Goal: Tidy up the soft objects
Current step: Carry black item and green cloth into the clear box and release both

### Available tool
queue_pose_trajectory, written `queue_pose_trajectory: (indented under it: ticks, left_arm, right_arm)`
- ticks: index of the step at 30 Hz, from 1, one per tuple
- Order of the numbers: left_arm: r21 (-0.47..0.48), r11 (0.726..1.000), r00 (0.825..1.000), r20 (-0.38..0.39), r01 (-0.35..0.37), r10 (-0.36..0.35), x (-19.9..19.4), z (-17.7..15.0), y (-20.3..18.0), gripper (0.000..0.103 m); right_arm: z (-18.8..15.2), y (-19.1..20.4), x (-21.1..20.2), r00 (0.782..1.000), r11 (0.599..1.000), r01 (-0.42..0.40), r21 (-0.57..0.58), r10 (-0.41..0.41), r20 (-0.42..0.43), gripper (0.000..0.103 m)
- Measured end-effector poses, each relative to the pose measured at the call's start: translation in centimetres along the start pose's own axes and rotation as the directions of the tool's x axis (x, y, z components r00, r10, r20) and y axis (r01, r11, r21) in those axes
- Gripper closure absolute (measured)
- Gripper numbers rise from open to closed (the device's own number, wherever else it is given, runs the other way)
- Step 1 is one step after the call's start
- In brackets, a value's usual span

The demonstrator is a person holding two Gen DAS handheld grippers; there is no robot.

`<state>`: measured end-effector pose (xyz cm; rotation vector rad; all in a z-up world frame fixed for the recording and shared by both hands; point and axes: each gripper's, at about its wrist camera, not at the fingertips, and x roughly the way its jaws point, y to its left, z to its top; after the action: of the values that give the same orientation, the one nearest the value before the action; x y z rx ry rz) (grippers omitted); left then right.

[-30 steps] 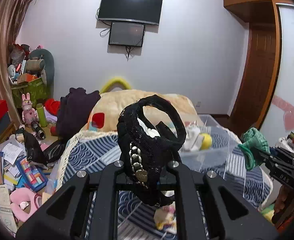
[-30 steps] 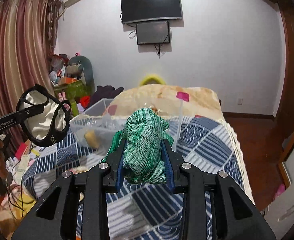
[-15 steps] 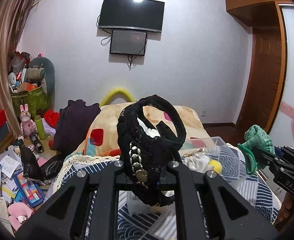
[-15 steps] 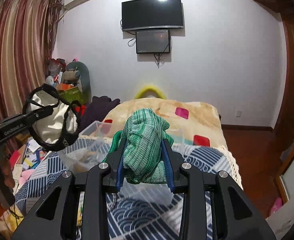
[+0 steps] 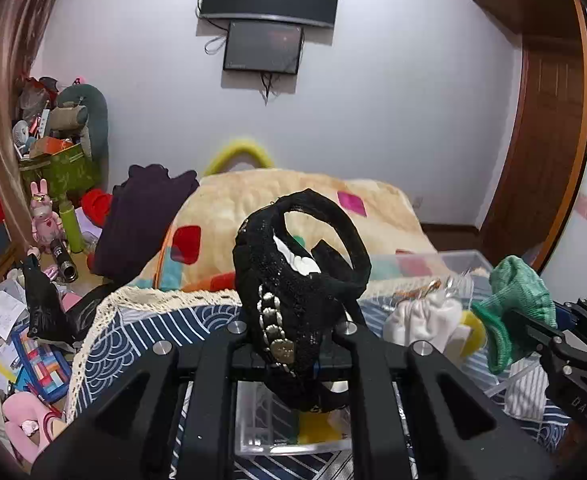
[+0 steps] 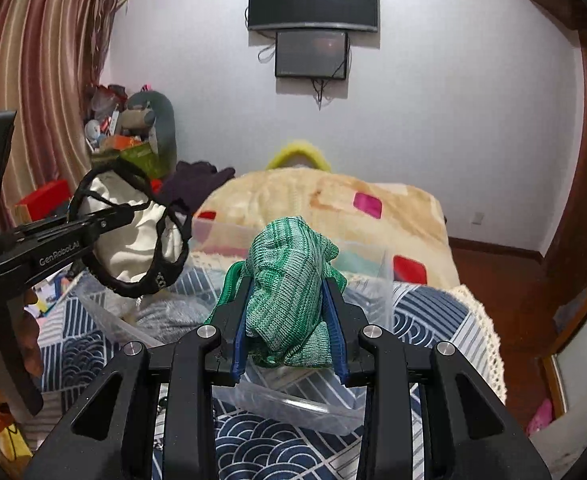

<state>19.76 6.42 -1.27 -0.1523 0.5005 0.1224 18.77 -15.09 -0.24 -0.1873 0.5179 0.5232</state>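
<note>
My left gripper (image 5: 293,330) is shut on a black lace garment (image 5: 297,280) with a metal chain trim and holds it above a clear plastic bin (image 5: 459,258) on the bed. It also shows in the right wrist view (image 6: 133,236), white inside. My right gripper (image 6: 289,316) is shut on a bunched green knit cloth (image 6: 289,280), held over the bin (image 6: 373,280). The cloth shows at the right of the left wrist view (image 5: 517,300). White soft items (image 5: 417,316) and a yellow ball (image 5: 473,328) lie in the bin.
The bed has a blue patterned cover (image 6: 425,312) and a beige blanket (image 5: 253,208). A dark purple garment (image 5: 141,216) hangs at its left. Toys, papers and boxes (image 5: 33,320) crowd the floor at left. A wooden door (image 5: 541,152) stands at right.
Both grippers have moved forward and lower toward the clear bin, which now lies under them. Each keeps its hold on its garment.
</note>
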Motion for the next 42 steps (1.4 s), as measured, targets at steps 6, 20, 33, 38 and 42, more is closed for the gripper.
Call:
queue_pose_trajectory:
  ticks: [6, 20, 33, 38, 42]
  left_arm:
    - [0.067, 0.998, 0.999, -0.05, -0.011, 0.014, 1.1, -0.9, -1.1, 0.091]
    - [0.068, 0.997, 0.992, -0.124, 0.028, -0.019, 0.0, -1.7, -0.6, 0.053]
    - [0.061, 0.995, 0.991, -0.116, 0.074, -0.067, -5.3, -2.3, -0.5, 0.022]
    - [0.1, 0.992, 0.991, -0.118, 0.076, -0.064, -7.2, -3.7, -1.0, 0.011]
    - [0.128, 0.987, 0.988, -0.132, 0.095, -0.078, -8.5, -5.4, -1.9, 0.006]
  right_arm:
    - [-0.7, -0.2, 1.9, 0.998, 1.0, -0.012, -0.002, 0.012, -0.067, 0.073]
    - [-1.2, -0.1, 1.2, 0.995, 1.0, 0.004, -0.008, -0.005, -0.104, 0.061]
    - [-1.3, -0.2, -3.4, 1.0, 1.0, -0.003, -0.004, 0.003, -0.021, 0.028]
    - [-1.6, 0.0, -5.1, 1.0, 1.0, -0.01, -0.014, 0.01, 0.007, 0.024]
    - [-2.3, 0.2, -6.1, 1.0, 1.0, -0.016, -0.013, 0.016, 0.021, 0.023]
